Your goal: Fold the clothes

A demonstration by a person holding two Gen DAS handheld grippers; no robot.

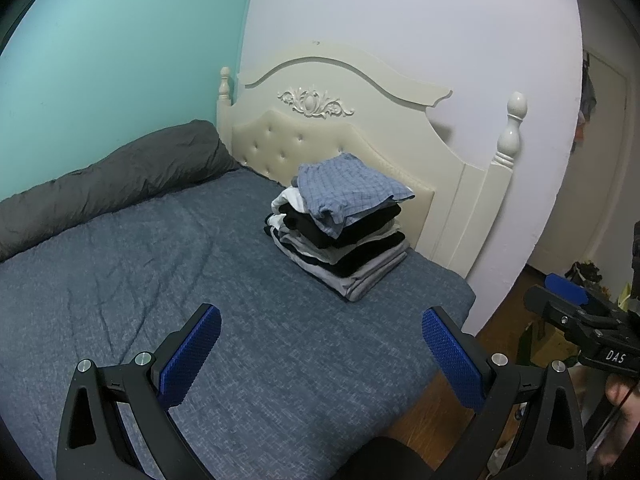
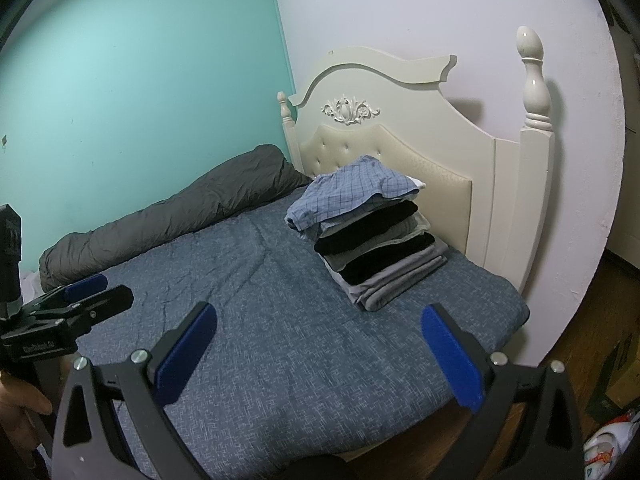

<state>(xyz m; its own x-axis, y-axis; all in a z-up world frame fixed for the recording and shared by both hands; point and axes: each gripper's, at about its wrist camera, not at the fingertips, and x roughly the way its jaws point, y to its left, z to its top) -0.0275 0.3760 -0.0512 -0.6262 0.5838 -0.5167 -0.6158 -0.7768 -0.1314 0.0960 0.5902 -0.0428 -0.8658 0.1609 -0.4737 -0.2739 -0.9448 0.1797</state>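
A bed [image 1: 168,264] covered in a mottled blue sheet fills most of both views. Along its far side, against the turquoise wall [image 1: 120,48], lies a rolled grey duvet [image 1: 120,176]. At the head stands a cream headboard [image 1: 360,96] with a carved ornament [image 1: 314,102], a tufted padded panel [image 2: 432,172] and rounded posts [image 2: 534,80], backed by a pale lilac wall [image 1: 440,20]. To the right is brown wooden floor [image 2: 592,320], with a cardboard box [image 2: 620,376] near the edge.
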